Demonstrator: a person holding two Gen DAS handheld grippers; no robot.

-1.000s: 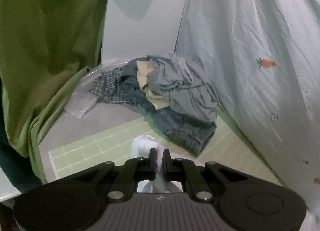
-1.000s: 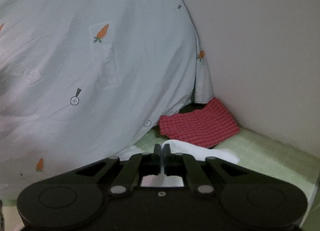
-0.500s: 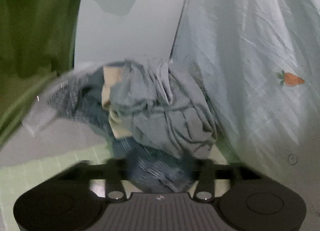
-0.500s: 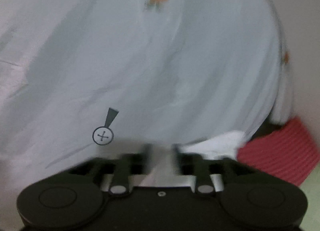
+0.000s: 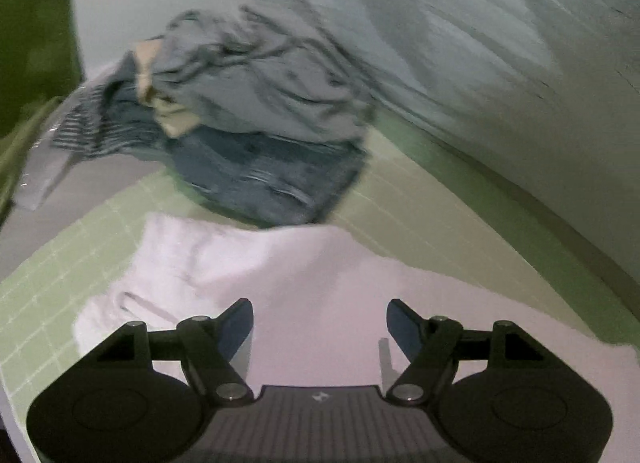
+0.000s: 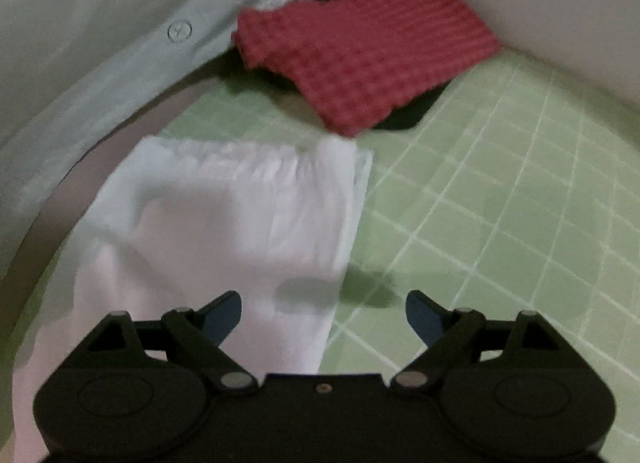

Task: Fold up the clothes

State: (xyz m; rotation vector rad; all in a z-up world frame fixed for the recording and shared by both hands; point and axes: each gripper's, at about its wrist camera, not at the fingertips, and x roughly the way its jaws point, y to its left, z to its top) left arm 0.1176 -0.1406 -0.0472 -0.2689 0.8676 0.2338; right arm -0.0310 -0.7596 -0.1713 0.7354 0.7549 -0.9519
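Both grippers have just let go: a second ago each was pinched shut on the white garment [image 5: 280, 275], and now the left gripper [image 5: 320, 323] and right gripper [image 6: 323, 313] gape wide above it. The garment lies flat on the green mat [image 6: 500, 203], so this fold looks done. No containers show; unfolded clothes [image 5: 256, 103] sit heaped behind, a red cloth [image 6: 360, 59] folded nearby.

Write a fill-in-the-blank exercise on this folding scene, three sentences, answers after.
1. Both the left tool and the right tool are ____.
2. The white garment lies on a ____ gridded mat.
3. The checked cloth beyond the white garment is ____.

Answers: open; green; red
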